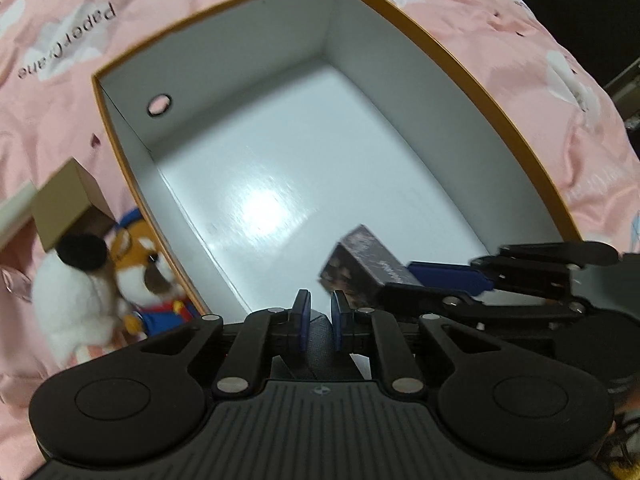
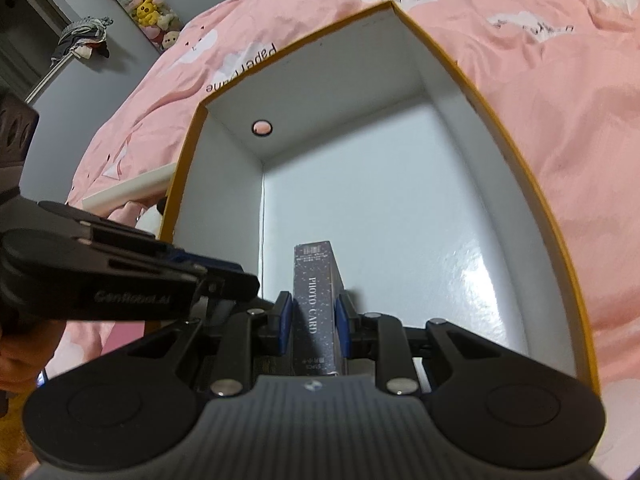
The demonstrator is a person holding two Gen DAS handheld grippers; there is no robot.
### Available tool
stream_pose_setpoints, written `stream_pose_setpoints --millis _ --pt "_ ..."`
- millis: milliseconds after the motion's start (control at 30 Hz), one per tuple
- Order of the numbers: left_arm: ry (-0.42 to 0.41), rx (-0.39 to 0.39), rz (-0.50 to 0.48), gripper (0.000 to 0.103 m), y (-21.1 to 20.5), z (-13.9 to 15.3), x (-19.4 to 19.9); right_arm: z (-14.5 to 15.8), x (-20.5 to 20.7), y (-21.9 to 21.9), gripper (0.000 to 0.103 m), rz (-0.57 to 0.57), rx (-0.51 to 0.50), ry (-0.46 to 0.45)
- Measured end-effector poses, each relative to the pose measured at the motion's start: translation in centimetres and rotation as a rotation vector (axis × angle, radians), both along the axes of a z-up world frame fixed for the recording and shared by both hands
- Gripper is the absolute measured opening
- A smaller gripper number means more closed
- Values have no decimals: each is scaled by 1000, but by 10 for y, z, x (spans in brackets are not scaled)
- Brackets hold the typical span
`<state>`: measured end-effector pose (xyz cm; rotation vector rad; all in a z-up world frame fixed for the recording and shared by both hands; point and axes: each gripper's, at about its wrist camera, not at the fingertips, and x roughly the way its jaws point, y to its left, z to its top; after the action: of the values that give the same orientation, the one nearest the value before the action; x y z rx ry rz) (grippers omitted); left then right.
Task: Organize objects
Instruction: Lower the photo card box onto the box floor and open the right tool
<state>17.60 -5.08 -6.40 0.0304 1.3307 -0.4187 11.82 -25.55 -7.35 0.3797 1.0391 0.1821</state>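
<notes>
An open box [image 1: 472, 68] with a white inside and orange rim lies on the pink bedding; it also shows in the right wrist view [image 2: 512, 152]. My right gripper [image 2: 314, 314] is shut on a dark "PHOTO CARD" box [image 2: 316, 280], holding it over the near end of the open box. In the left wrist view that card box [image 1: 360, 268] shows at the right with the right gripper [image 1: 444, 276] behind it. My left gripper [image 1: 320, 310] is shut on a grey fabric-covered object [image 1: 318, 330], mostly hidden between the pads.
Plush toys [image 1: 120, 280] and a small brown carton [image 1: 68, 204] lie left of the box on the pink duvet [image 1: 540, 92]. A white flat piece [image 2: 128, 190] lies beside the box's left wall. A hanging row of plush toys [image 2: 140, 4] is on the far wall.
</notes>
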Motion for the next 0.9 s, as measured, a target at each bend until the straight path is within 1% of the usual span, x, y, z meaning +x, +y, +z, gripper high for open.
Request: stream_pose_setpoints --millis 133,200,267,333,400,433,500,533,600,633,700,800,900 --pt "28 -25 7 15 4 2 -8 0 0 3 24 19 30 34" --pt "18 -27 21 15 8 3 -11 0 0 5 24 31 34 46" --pt "4 -51 52 15 14 5 -14 -1 1 7 24 49 44 63" --pt "-39 -91 108 17 23 10 -21 -2 1 11 24 70 50 78" --pt "-125 -113 174 17 35 20 -31 -2 1 15 24 87 39 89" --pt "-153 -122 199 17 40 25 -37 -3 2 17 24 93 33 96" --pt "-189 -153 274 17 53 32 -47 -5 3 20 24 110 21 116" --pt "-199 -175 296 17 59 35 -53 -6 4 22 25 124 18 127" --pt "-192 -223 340 18 68 37 -64 -9 6 24 25 154 28 155" --pt "-185 -234 357 19 69 36 -67 -11 7 25 23 173 43 172" --pt "-184 -230 380 20 69 33 -70 -14 9 28 23 188 20 191" --pt "-150 -244 405 20 73 23 -77 -13 8 27 24 183 18 179" --pt "-111 -275 411 21 74 14 -84 -5 2 23 24 161 28 143"
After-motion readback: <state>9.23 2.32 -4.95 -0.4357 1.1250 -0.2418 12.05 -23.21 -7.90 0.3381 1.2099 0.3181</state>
